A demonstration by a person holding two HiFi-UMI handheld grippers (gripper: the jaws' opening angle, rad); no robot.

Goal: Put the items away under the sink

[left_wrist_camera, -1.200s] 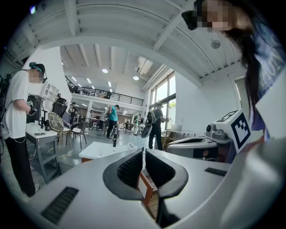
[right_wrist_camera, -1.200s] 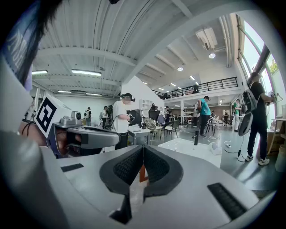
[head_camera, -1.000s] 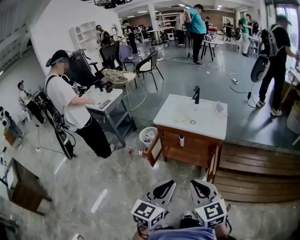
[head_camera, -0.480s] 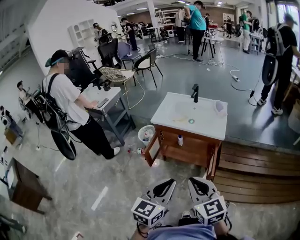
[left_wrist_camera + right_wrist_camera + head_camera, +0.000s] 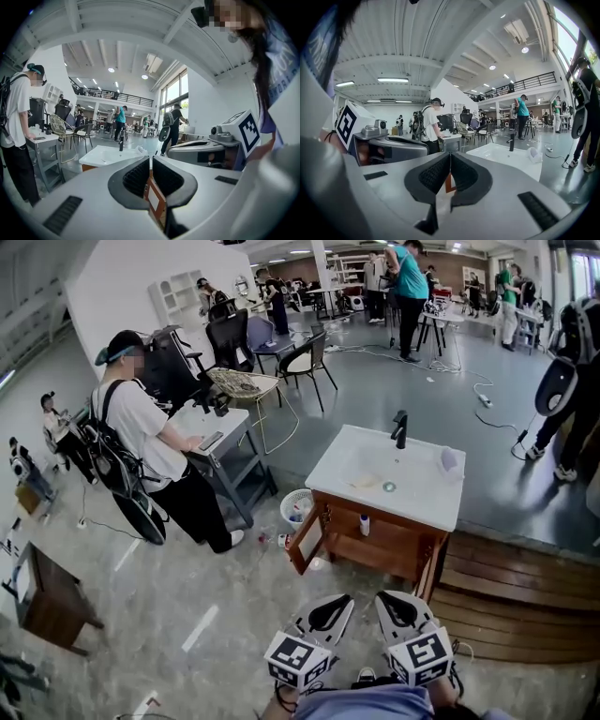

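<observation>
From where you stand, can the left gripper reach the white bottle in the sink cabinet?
Probably not yet: the left gripper sits low by your body, bare floor between it and the white bottle. The cabinet door hangs open, so nothing blocks it.

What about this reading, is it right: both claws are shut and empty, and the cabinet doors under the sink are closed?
Not quite: the head view shows the cabinet doors under the sink standing open. Both the left claw and right claw are shut and empty.
</observation>
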